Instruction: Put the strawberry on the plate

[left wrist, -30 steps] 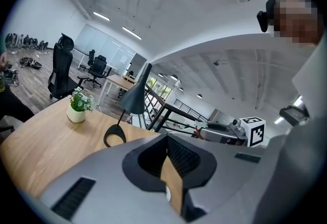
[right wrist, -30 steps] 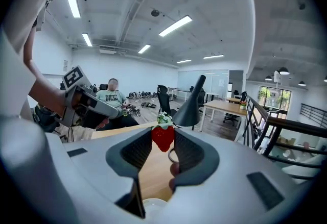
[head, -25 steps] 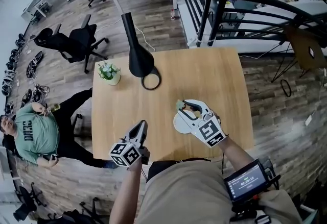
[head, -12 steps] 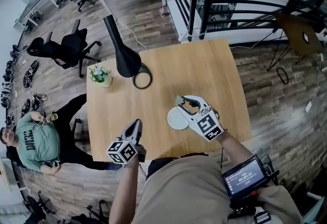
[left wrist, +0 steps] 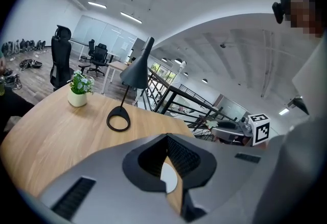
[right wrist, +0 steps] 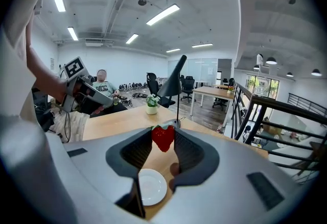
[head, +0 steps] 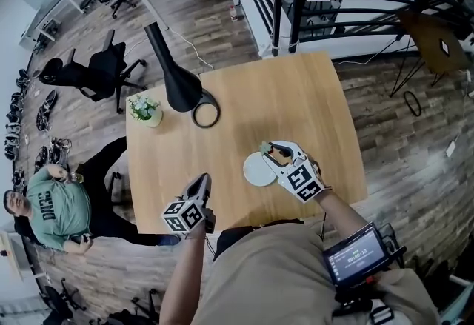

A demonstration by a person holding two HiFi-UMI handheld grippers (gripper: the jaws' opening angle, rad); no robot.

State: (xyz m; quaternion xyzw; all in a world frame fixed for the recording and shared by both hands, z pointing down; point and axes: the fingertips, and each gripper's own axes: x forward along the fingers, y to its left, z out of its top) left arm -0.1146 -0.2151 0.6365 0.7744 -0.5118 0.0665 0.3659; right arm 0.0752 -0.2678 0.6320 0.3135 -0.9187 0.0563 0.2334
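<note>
Right gripper (head: 269, 149) pinches the strawberry (right wrist: 163, 137) btwn its tips: jaws partway apart, pads pressing on the red fruit, green cap up. The fruit is held off the tabletop, approx. over the far-right rim of the plate (head: 256, 170) (small, white, round). The plate sits on the wooden table (head: 296, 94), towards its near edge. Left gripper (head: 201, 183) is at the near-left, over the table's near edge and apart from the plate, jaws pressed together. Far-left on the table stands a black lamp (head: 178, 83) w/ a ring base, and a small potted plant (head: 146, 108) just left of it. Off the table's left side sits a person in a green shirt (head: 48, 205). A black office chair (head: 100, 68) stands farther back.
</note>
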